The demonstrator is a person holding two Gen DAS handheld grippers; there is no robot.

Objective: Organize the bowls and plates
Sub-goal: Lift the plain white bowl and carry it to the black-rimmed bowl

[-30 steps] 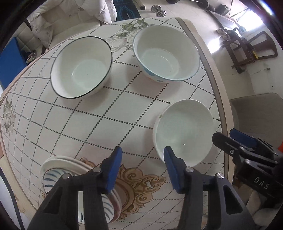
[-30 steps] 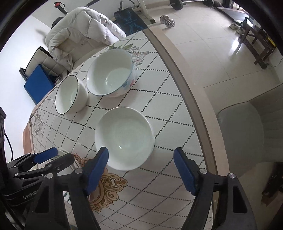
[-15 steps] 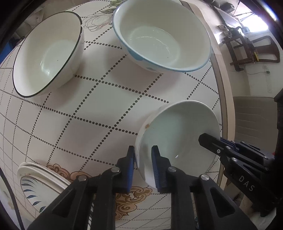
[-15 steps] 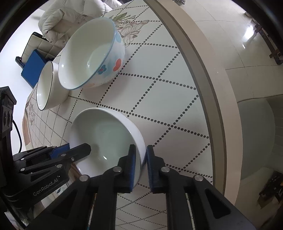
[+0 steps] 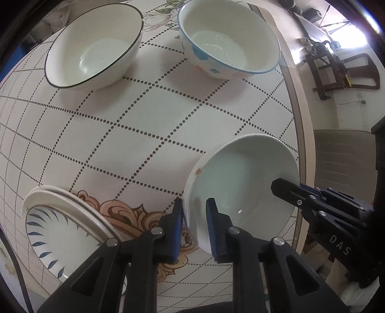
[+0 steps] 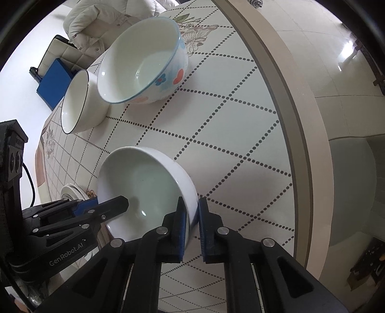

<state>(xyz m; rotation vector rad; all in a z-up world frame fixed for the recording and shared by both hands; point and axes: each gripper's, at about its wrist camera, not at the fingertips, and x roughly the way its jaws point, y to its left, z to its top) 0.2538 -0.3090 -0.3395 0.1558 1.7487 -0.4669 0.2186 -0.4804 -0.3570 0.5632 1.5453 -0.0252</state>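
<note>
Since half a second ago, the plain white bowl [image 5: 243,183] has been tipped further, its far side raised off the table [image 5: 149,125] in the left wrist view, and the black-rimmed bowl [image 5: 93,48] and the blue-rimmed bowl [image 5: 228,41] are seen from slightly farther back. Compared with a second ago, both pairs of jaws, then spread wide and clear of the bowl, are now drawn narrow onto its rim.

The white bowl is held by both tools at once. Its near-left rim is pinched by the left gripper [image 5: 193,225], one blue pad outside the wall and one inside. Its right rim is pinched in the same way by the right gripper [image 6: 191,220]. The bowl [image 6: 144,183] is located near the right edge of the table, close to the beige border band [image 6: 284,96]. Whether its base touches the surface cannot be told.

Toward the far edge of the table, the black-rimmed bowl [image 6: 79,103] and the blue-rimmed bowl [image 6: 144,62], the latter painted with a flower and a heart, are set upright and very close together; contact between them cannot be told. A stack of plates [image 5: 60,216] with blue leaf strokes is placed at the near-left edge, beside the left gripper. A padded jacket [image 6: 101,21] is seen beyond the far edge of the table.
</note>
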